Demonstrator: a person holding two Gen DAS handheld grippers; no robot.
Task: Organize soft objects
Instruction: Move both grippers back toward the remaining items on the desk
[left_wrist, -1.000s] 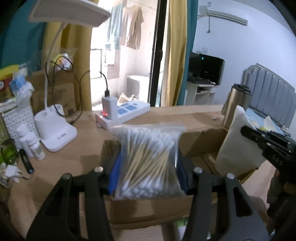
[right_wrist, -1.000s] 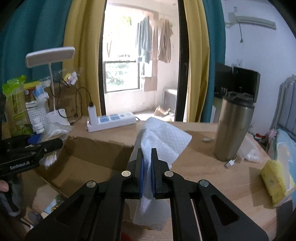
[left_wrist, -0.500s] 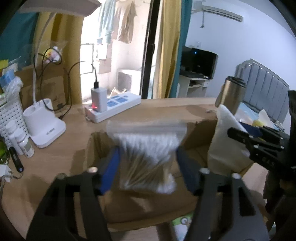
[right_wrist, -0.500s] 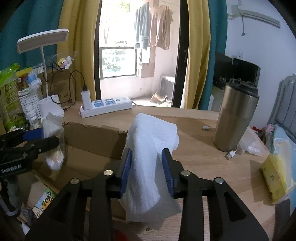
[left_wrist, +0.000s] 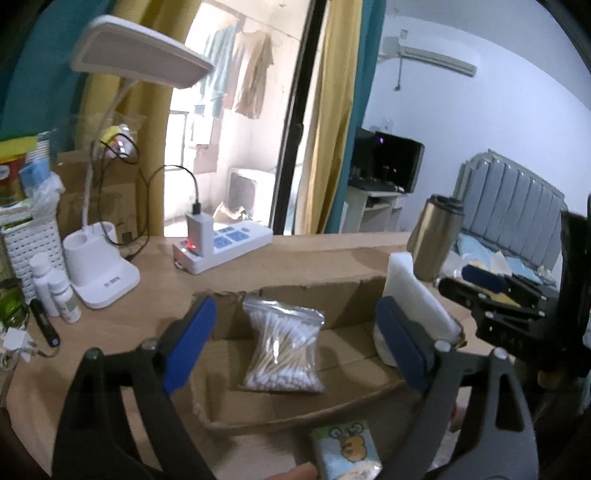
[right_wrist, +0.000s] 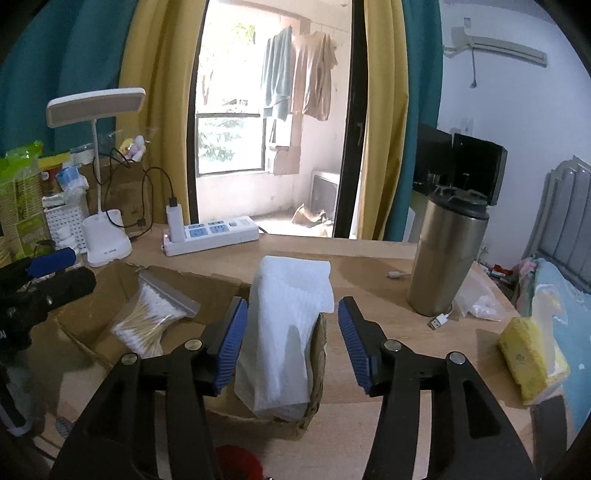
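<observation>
My left gripper (left_wrist: 295, 339) has its jaws opening, blue pads wide apart, and nothing is pressed between them. The bag of cotton swabs (left_wrist: 282, 350) lies straight ahead of it, between and beyond the two pads, resting on the floor of the open cardboard box (left_wrist: 295, 413) and touching neither pad. Just off its right pad the white folded tissue (left_wrist: 410, 295) stands against the box's right end, and past that I see my right gripper (left_wrist: 476, 280) from the side.

My right gripper (right_wrist: 290, 332) is also opening. The tissue (right_wrist: 288, 314) stands upright in the gap, close against the left pad with clear space to the right pad; I cannot tell whether the left pad touches it. Its lower end sits at the box corner (right_wrist: 317, 369). To the left of this gripper the swab bag (right_wrist: 151, 317) lies inside the box. Ahead to the right a steel tumbler (right_wrist: 447, 254) stands on the desk (right_wrist: 369, 258), and a white power strip (right_wrist: 210, 236) lies ahead to the left
</observation>
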